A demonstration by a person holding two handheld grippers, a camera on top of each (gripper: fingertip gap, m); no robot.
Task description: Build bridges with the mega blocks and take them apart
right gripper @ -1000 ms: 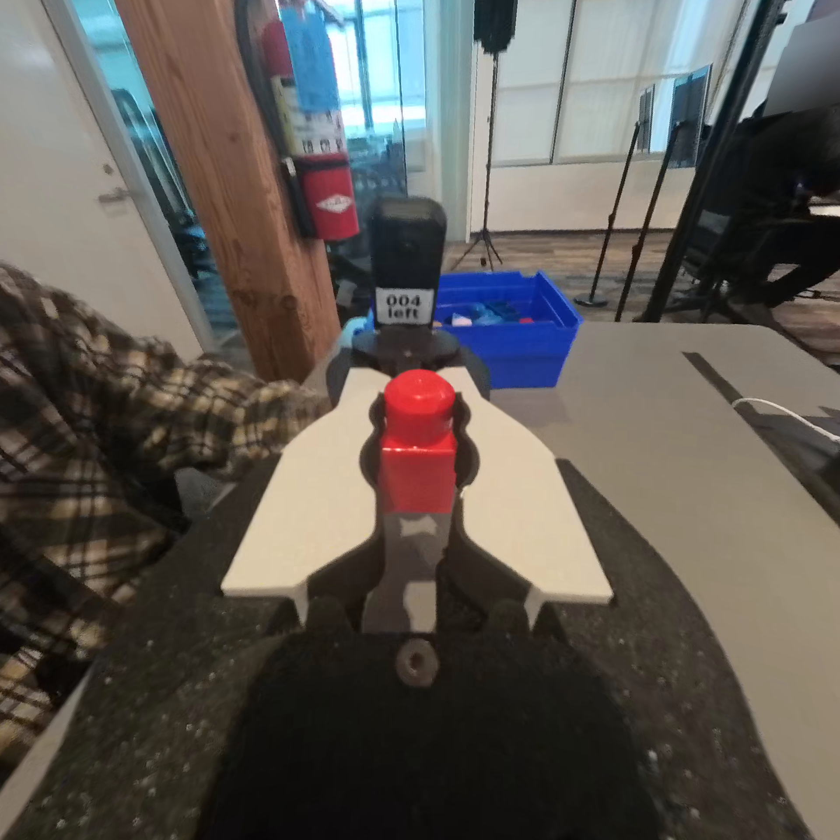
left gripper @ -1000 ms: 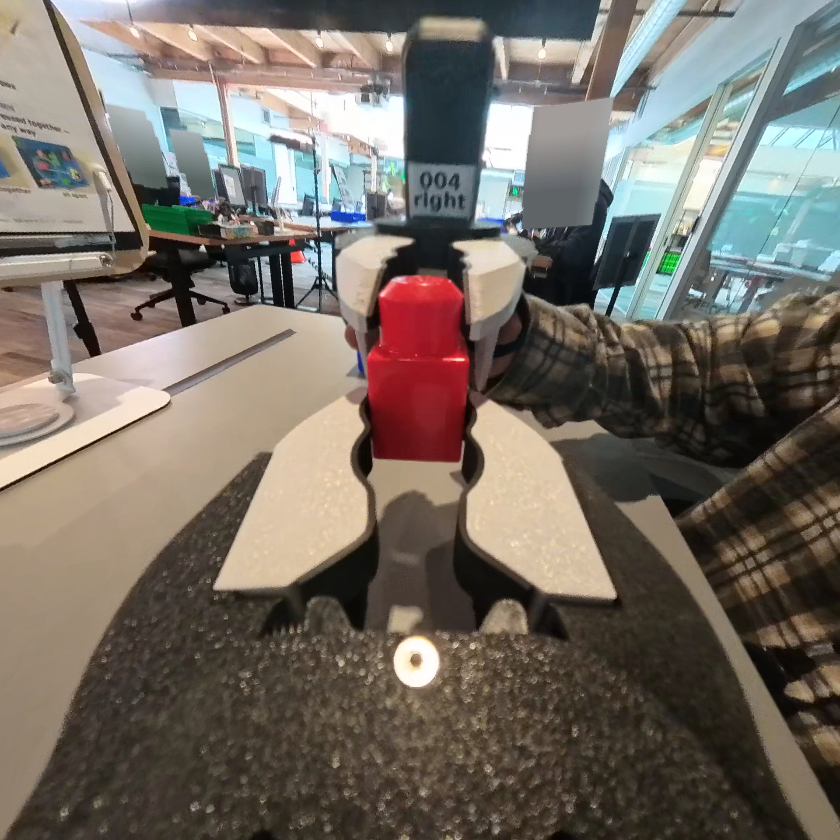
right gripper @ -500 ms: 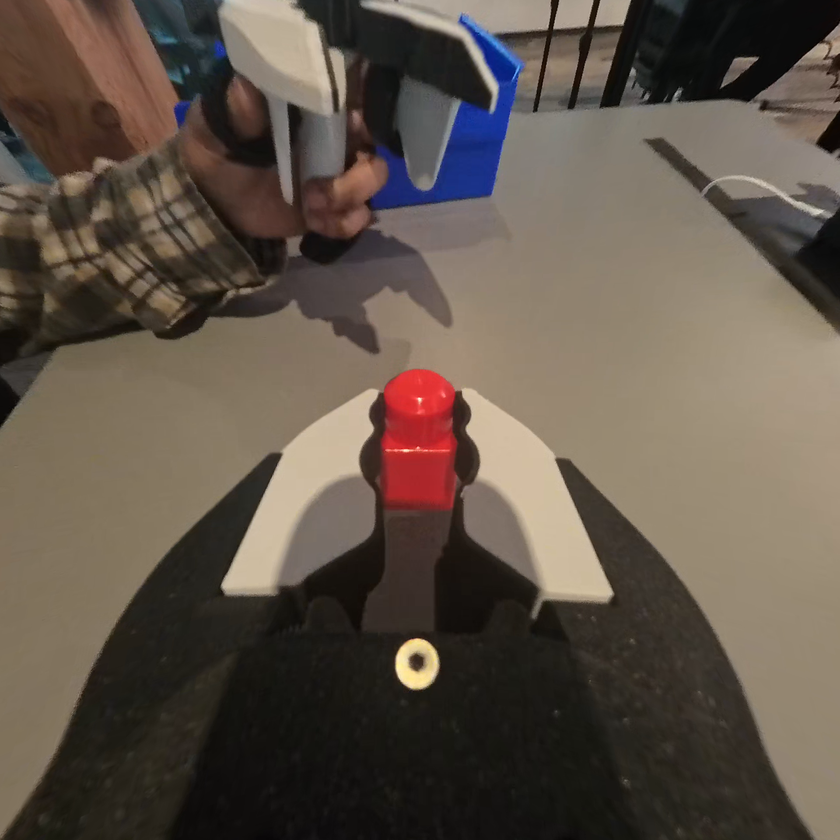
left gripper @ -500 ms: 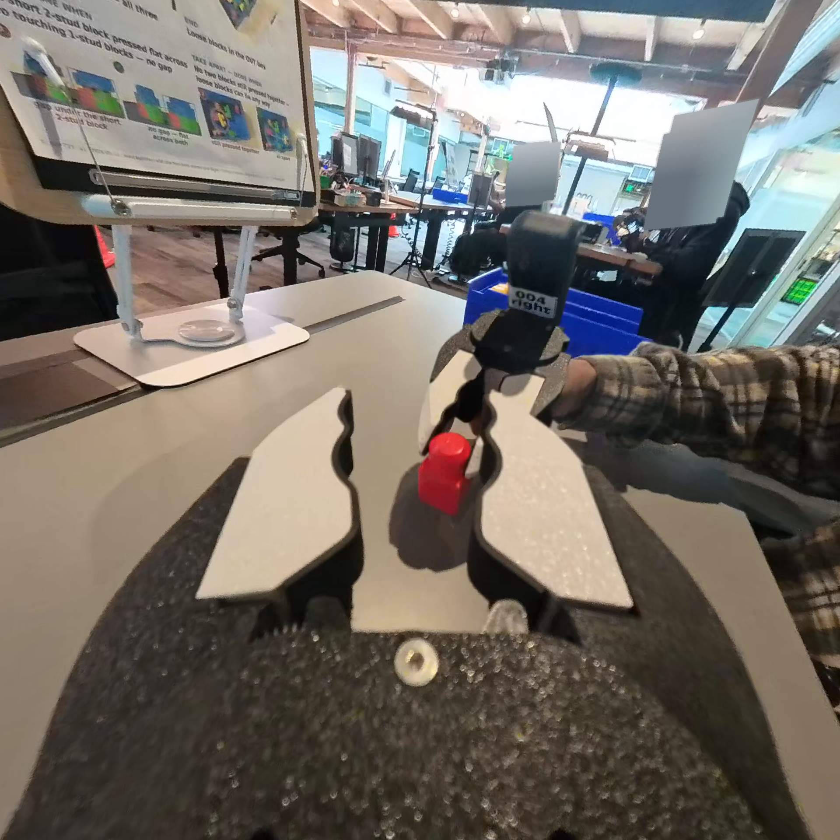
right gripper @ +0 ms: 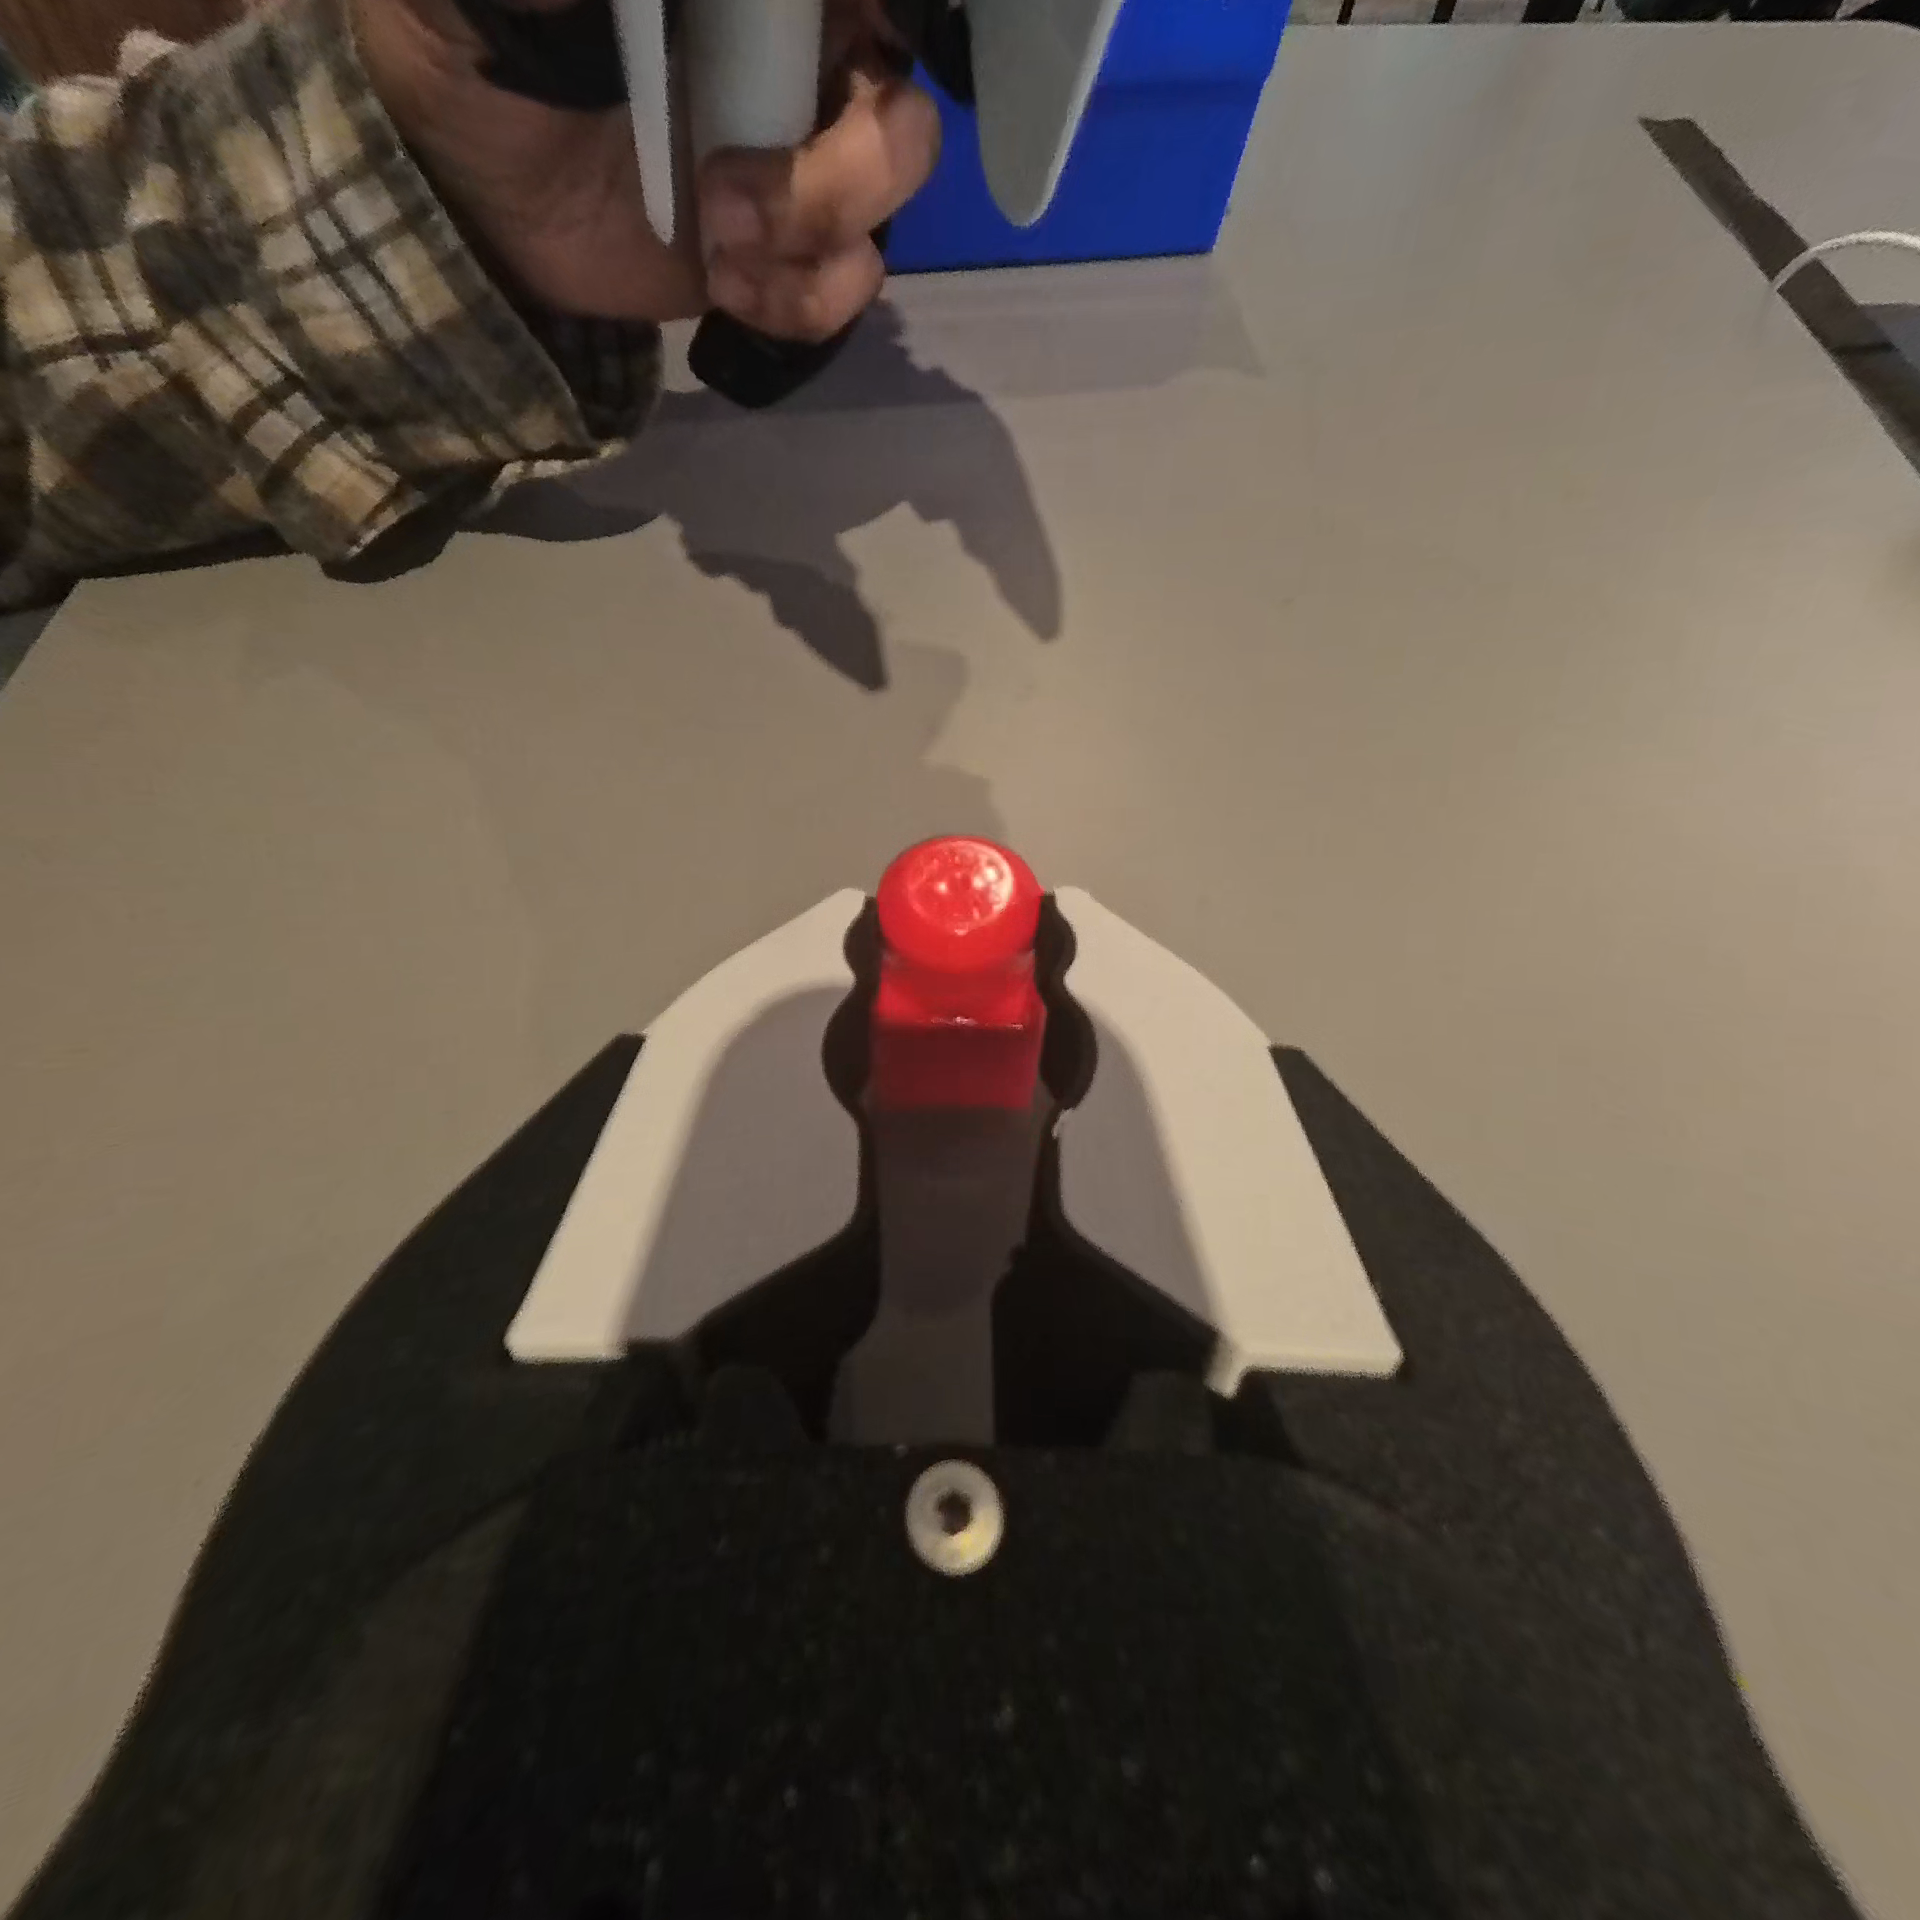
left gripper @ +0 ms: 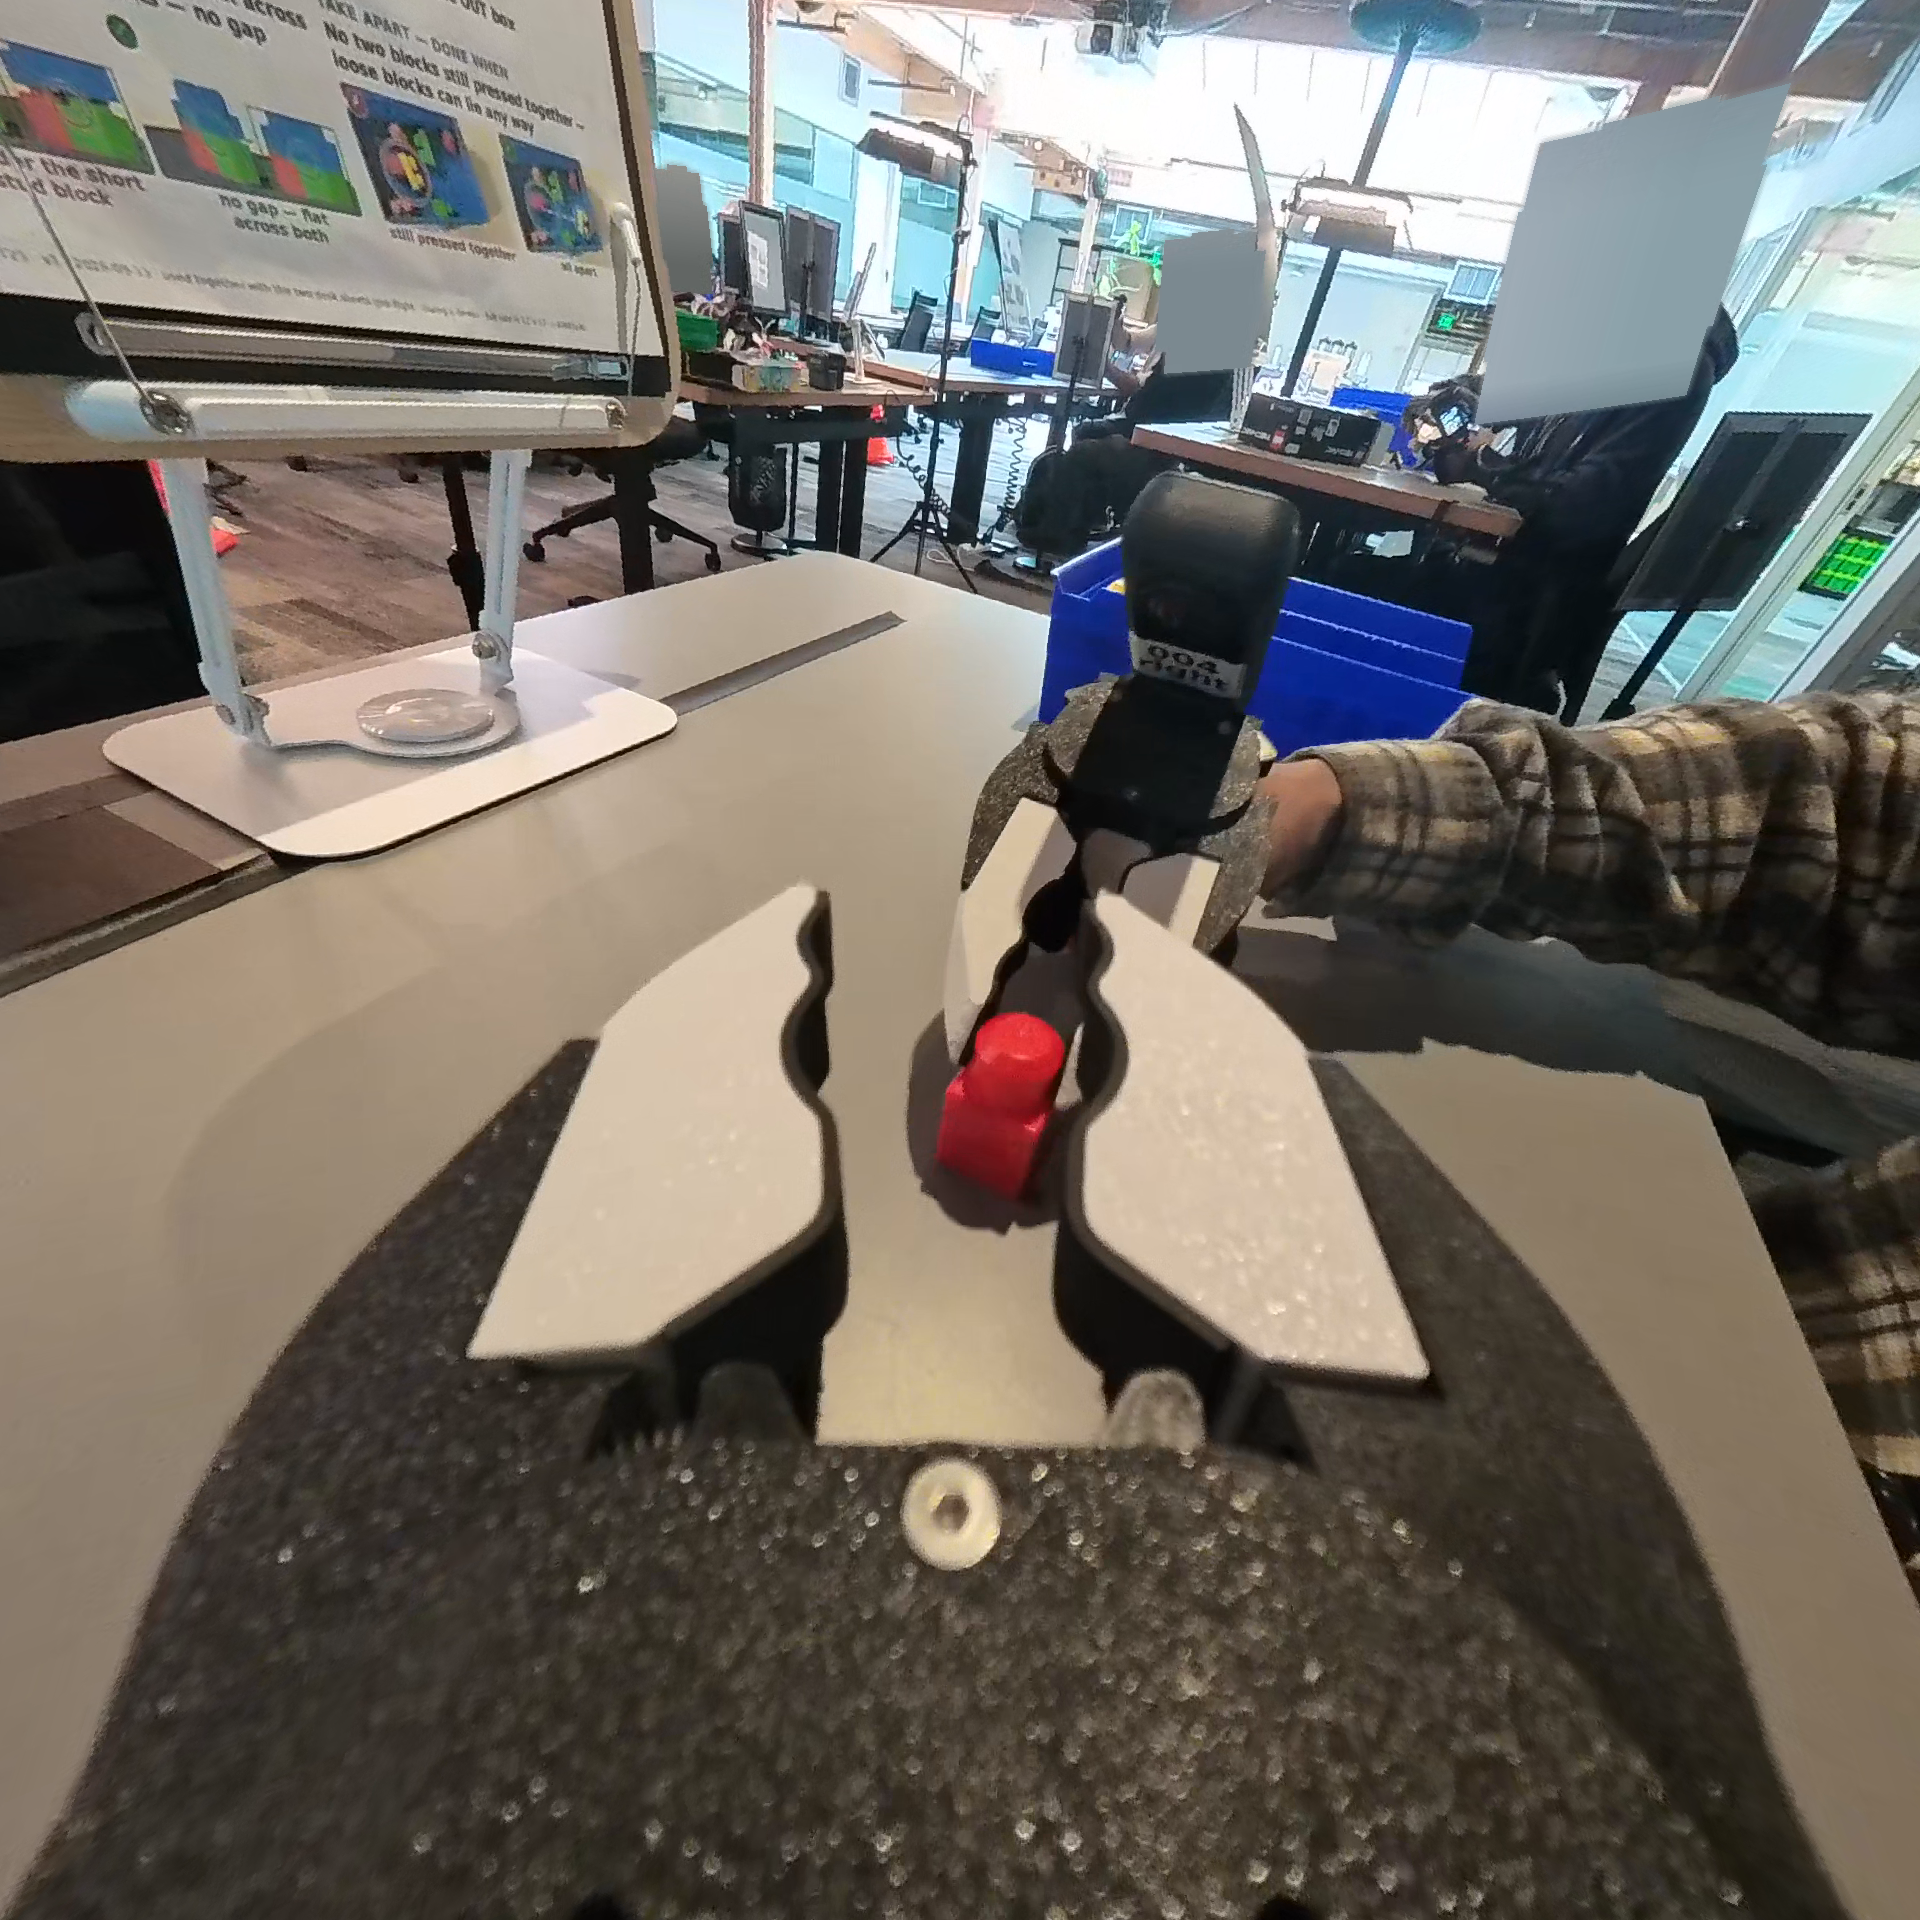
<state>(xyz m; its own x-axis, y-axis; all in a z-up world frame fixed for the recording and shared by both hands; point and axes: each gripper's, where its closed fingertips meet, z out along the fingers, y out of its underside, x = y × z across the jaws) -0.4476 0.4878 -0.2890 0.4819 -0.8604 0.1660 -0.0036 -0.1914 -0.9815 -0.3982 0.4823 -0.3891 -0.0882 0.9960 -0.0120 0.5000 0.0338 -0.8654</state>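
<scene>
Now the right gripper is clamped on the red block, stud pointing forward, low over the grey table. Meanwhile the left gripper hangs with its fingers spread wide and nothing between them, the block just beyond its right finger. Behind sit a blue bin and an instruction board on its stand.

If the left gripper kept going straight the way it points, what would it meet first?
Probably the red block held by the right gripper, slightly right of the left gripper's open fingers; depth is uncertain.
</scene>
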